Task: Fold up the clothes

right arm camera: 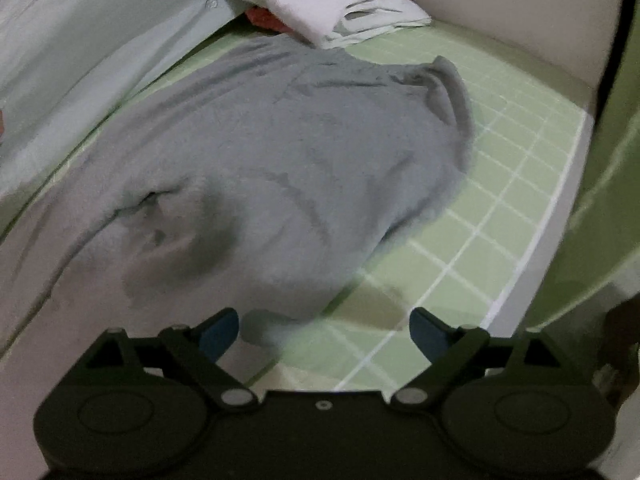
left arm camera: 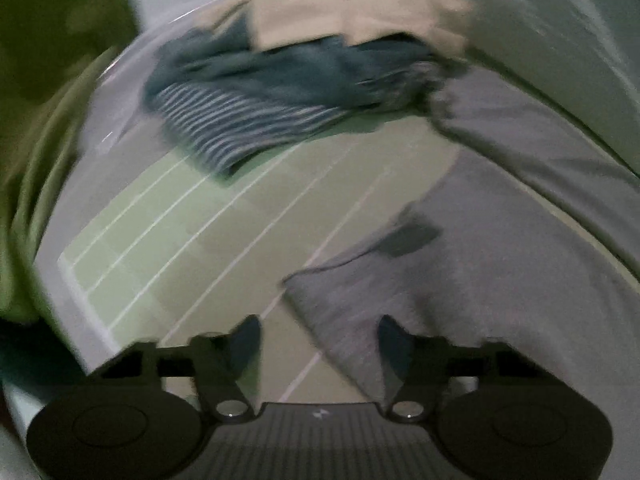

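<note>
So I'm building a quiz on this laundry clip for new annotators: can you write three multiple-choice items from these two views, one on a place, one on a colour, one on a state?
1. Where is the folded white cloth?
A. At the far end of the green grid mat, beyond the grey garment
B. Between the right tool's fingers
C. Under the grey garment

2. What colour are the right tool's finger pads?
A. Red
B. Blue
C. Yellow

3. What state is the grey garment in?
A. Hanging in the air
B. Rolled into a tight ball
C. Spread on the mat, not gripped

Answers: 1 A, it lies past the garment's far edge in the right wrist view. 2 B, both pads show blue. 3 C, it lies on the mat and the right tool's jaws stand apart with no cloth clamped.
</note>
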`<state>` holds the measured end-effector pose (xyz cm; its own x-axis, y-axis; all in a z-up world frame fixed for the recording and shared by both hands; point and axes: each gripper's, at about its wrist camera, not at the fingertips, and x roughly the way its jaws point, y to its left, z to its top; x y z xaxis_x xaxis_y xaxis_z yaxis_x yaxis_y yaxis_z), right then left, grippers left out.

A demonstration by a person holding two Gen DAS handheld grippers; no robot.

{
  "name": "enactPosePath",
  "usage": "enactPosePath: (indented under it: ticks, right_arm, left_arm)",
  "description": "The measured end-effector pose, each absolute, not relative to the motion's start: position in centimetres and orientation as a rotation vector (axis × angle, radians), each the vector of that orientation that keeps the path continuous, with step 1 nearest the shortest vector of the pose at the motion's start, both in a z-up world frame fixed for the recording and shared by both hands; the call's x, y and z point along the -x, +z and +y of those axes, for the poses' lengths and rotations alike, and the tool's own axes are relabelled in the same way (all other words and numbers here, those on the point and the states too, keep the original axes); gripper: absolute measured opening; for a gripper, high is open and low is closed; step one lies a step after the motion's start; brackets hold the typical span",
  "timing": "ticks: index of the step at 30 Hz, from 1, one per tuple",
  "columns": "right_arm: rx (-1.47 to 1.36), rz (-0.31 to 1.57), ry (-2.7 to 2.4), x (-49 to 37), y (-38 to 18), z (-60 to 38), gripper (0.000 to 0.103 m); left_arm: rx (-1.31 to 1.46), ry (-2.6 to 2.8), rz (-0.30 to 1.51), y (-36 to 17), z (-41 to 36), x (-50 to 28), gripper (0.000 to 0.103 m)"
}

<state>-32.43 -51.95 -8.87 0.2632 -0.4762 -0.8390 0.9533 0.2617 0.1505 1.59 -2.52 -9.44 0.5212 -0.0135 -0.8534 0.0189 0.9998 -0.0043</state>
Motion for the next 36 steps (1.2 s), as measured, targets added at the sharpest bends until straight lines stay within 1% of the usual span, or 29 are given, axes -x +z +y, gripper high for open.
enactPosePath:
  ticks: [1, 3, 6, 10, 11, 12, 14, 16, 17, 19, 20, 21, 25, 28, 33, 35, 36]
  right_arm:
    - [-0.769, 0.754, -1.112, 32.3, -8.8, -51.5, 0.093]
    - [-0.771, 0.753, -1.118, 32.0, -8.9, -50.8, 0.093]
    - [-0.771, 0.749, -1.122, 31.4, -8.9, -49.9, 0.093]
    - [-0.764, 0.73, -1.115, 31.2, -8.8, -49.4, 0.093]
    - [-0.771, 0.723, -1.113, 31.2, -8.8, -49.6, 0.092]
    - [-0.779, 0.716, -1.11, 31.3, -8.9, -49.7, 0.089]
    - [-0.809, 0.702, -1.099, 31.5, -9.0, -50.2, 0.079]
    - [-0.837, 0.692, -1.087, 31.6, -9.2, -50.6, 0.063]
    - [-0.835, 0.698, -1.076, 31.4, -9.1, -50.7, 0.053]
    - [-0.831, 0.711, -1.055, 31.1, -9.0, -50.8, 0.014]
    - [-0.827, 0.717, -1.054, 30.9, -8.9, -50.9, 0.006]
    - [-0.82, 0.722, -1.054, 30.6, -8.6, -51.0, 0.001]
    - [-0.772, 0.73, -1.032, 29.2, -7.1, -52.1, 0.001]
    - [-0.717, 0.738, -0.997, 26.5, -5.9, -54.0, 0.001]
    - [-0.725, 0.744, -0.924, 20.7, -6.5, -57.9, 0.002]
    - [-0.776, 0.746, -0.911, 19.5, -7.2, -58.8, 0.008]
    - [-0.799, 0.745, -0.906, 18.9, -7.5, -59.3, 0.017]
  left_arm:
    - [-0.025, -0.056, 1.014, -9.4, -2.7, -1.7, 0.025]
    - [-0.073, -0.104, 1.01, -9.3, -3.3, -2.0, 0.003]
    - [-0.128, -0.096, 0.986, -9.1, -3.1, -2.1, 0.003]
    - [-0.087, -0.038, 0.975, -9.2, -0.3, -2.6, 0.003]
    - [-0.081, -0.024, 0.975, -9.1, 0.2, -2.7, 0.003]
    - [-0.074, -0.013, 0.977, -9.1, 0.6, -2.8, 0.003]
    - [-0.048, -0.003, 0.982, -9.1, 1.3, -2.9, 0.003]
    - [-0.017, 0.001, 0.991, -9.2, 1.8, -2.9, 0.003]
    - [-0.006, 0.003, 0.994, -9.3, 1.9, -2.9, 0.003]
    - [-0.001, 0.006, 0.993, -9.3, 2.0, -2.8, 0.003]
    - [0.002, 0.008, 0.991, -9.3, 2.0, -2.8, 0.003]
    - [0.006, 0.01, 0.989, -9.2, 1.9, -2.8, 0.003]
    - [0.031, 0.023, 0.973, -8.6, 1.6, -3.3, 0.003]
    - [0.047, 0.03, 0.958, -8.1, 1.3, -4.4, 0.003]
    - [0.049, 0.029, 0.95, -7.9, 0.0, -6.5, 0.003]
    - [0.045, 0.028, 0.954, -8.0, -0.5, -7.3, 0.003]
    - [0.046, 0.027, 0.957, -8.1, -0.7, -7.7, 0.003]
